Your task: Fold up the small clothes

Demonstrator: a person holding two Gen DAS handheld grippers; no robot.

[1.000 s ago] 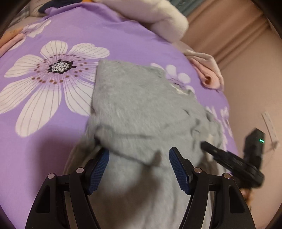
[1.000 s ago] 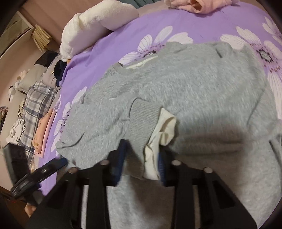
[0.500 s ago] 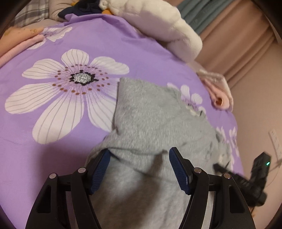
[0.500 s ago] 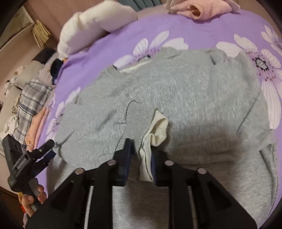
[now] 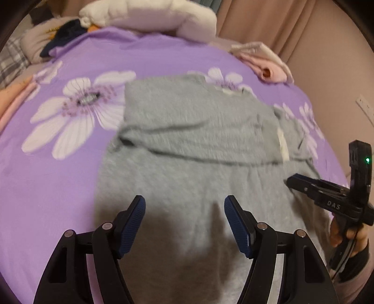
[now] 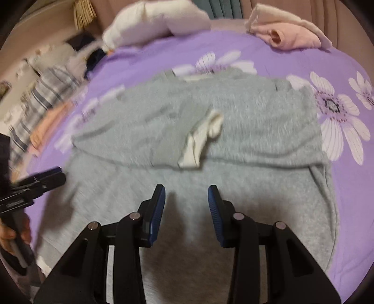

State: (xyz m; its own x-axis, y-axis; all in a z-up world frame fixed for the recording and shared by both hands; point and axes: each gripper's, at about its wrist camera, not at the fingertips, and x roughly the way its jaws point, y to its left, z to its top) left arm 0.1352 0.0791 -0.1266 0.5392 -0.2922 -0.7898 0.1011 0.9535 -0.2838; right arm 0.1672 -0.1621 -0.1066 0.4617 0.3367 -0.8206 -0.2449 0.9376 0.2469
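Observation:
A small grey sweater (image 5: 198, 131) (image 6: 233, 131) lies on the purple flowered bedspread (image 5: 46, 187) with both sleeves folded across its chest. One sleeve's cuff (image 6: 201, 140) shows a cream lining and rests on the middle of the body. My left gripper (image 5: 184, 219) hovers open over the sweater's lower part with nothing between its fingers. My right gripper (image 6: 187, 208) is over the lower part too, just short of the cuff; its jaws are opening and nothing is between them. In the left wrist view the right gripper (image 5: 327, 194) shows at the right edge, held by a hand.
A white pillow (image 6: 154, 21) lies at the head of the bed. A folded pink garment (image 6: 287, 35) sits at the far right corner. Plaid and peach clothes (image 6: 46, 98) are piled along the left. Curtains (image 5: 280, 28) and a wall stand beyond the bed.
My right gripper let go of the sleeve cuff, opened and drew back; the cuff now lies on the sweater. My left gripper also pulled back, away from the folded sleeve edge.

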